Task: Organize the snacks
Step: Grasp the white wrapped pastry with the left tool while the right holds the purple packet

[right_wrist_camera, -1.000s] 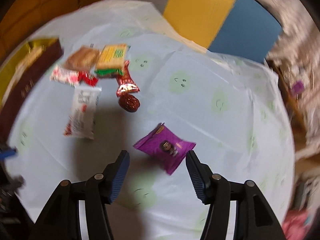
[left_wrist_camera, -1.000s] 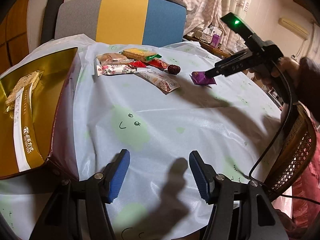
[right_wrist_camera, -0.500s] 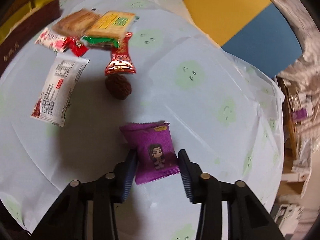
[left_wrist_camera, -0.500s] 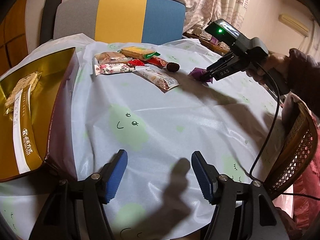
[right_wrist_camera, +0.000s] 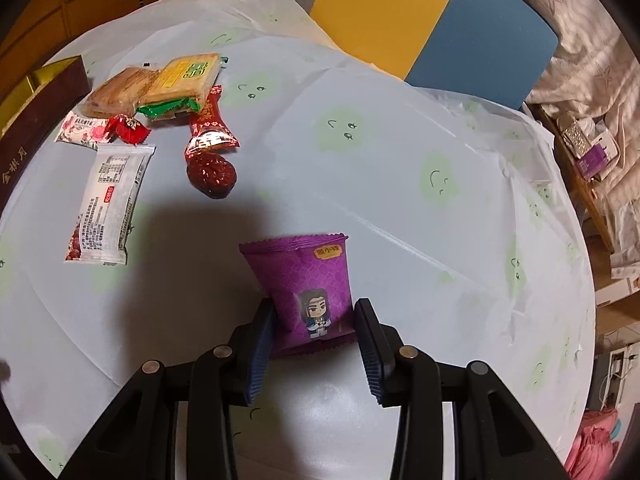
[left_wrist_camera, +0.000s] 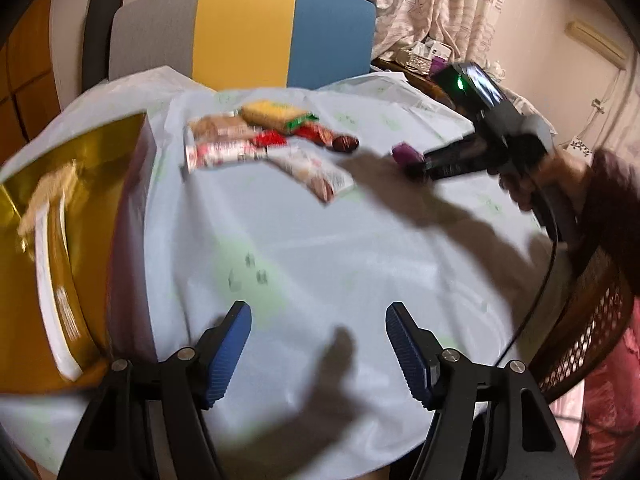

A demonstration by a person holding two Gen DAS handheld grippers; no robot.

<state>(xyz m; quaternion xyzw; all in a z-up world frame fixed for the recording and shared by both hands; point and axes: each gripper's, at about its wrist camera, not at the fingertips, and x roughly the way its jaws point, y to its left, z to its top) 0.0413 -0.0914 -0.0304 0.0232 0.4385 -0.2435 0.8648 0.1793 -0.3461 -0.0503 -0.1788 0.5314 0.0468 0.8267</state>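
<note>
A purple snack packet (right_wrist_camera: 310, 292) with a cartoon figure lies on the pale blue tablecloth (right_wrist_camera: 400, 208). My right gripper (right_wrist_camera: 314, 340) is shut on the packet's near end, one pad on each side. In the left wrist view the packet (left_wrist_camera: 404, 154) shows at the right gripper's tip (left_wrist_camera: 420, 162). My left gripper (left_wrist_camera: 318, 344) is open and empty, low over the cloth. A gold box (left_wrist_camera: 60, 208) with a brown wall stands at the left and holds packets.
A cluster of snacks lies at the far left: a white bar packet (right_wrist_camera: 108, 204), a red date (right_wrist_camera: 212, 172), a red wrapped sweet (right_wrist_camera: 210, 128), a yellow biscuit pack (right_wrist_camera: 184, 80) and a brown cake packet (right_wrist_camera: 116, 92). A wicker chair (left_wrist_camera: 588, 320) stands at the right.
My right gripper came down around the purple packet and closed its jaws on it. My left gripper shifted slightly, and its view is blurred.
</note>
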